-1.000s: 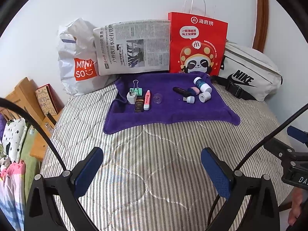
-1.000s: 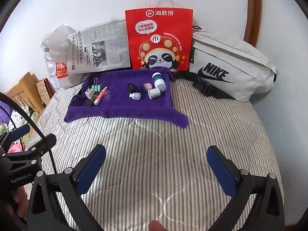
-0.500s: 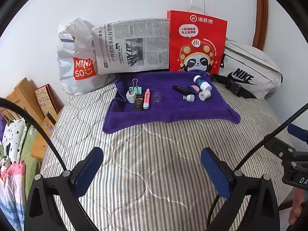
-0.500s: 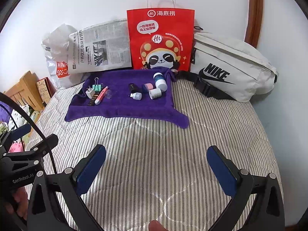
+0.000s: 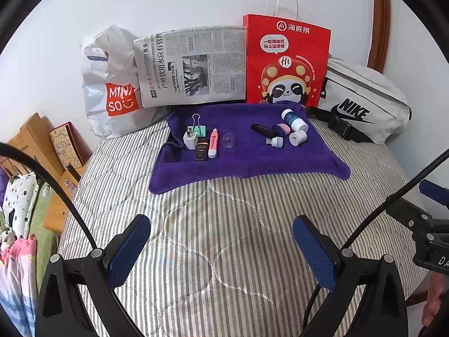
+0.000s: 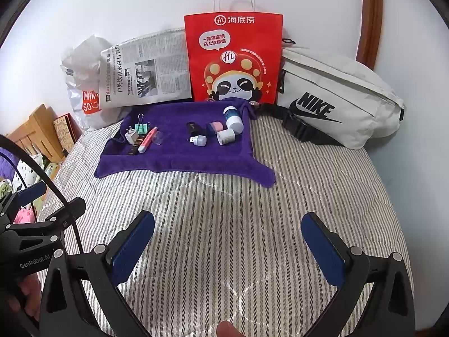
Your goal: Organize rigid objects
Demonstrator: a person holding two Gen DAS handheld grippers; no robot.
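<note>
Purple towel (image 5: 247, 157) looms slightly nearer; left tongs (image 5: 221, 248), right tongs (image 6: 227, 245) spread wide, empty

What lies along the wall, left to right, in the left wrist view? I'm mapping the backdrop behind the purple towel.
White Miniso plastic bag → folded newspaper → red paper bag with a panda print → off-white Nike waist bag.

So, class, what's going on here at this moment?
A person holds two grippers above a striped bed. The left gripper and right gripper are both open and empty, well short of the purple towel. Small items lie untouched on it: a white charger plug, a pink highlighter, a green binder clip.
</note>
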